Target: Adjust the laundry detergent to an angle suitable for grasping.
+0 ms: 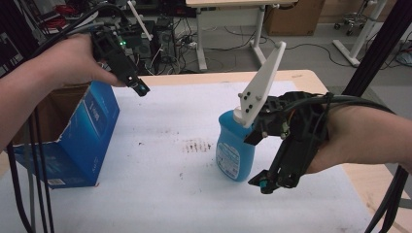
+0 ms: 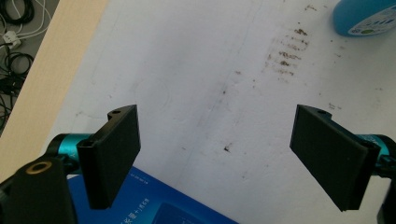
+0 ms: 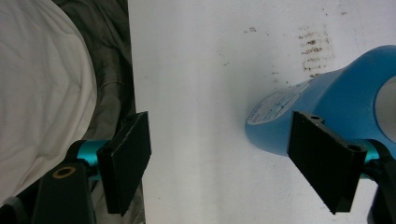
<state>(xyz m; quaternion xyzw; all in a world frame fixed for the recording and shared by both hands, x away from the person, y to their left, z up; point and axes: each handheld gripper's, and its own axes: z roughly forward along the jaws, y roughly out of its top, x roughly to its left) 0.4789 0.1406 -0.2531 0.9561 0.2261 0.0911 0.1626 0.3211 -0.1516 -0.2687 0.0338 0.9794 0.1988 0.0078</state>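
A blue bottle (image 1: 235, 150) with a white cap stands upright on the white table top (image 1: 160, 194), right of centre. My right gripper (image 1: 265, 183) hangs low just to the bottle's right, pointing down. In the right gripper view it (image 3: 222, 119) is open, with the bottle (image 3: 327, 98) by its right jaw and bare table in the gap. My left gripper (image 1: 138, 87) is held high at the back left, above the open blue cardboard box (image 1: 92, 136). It (image 2: 217, 116) is open and empty, with the box's edge (image 2: 159, 205) below it and the bottle (image 2: 364, 18) far off.
A patch of brown smudges (image 1: 197, 144) marks the table left of the bottle. The wooden table edge (image 1: 311, 77) runs along the back and right. Desks, cables and a computer tower stand on the floor behind. White cloth (image 3: 42, 93) lies past the table's near edge.
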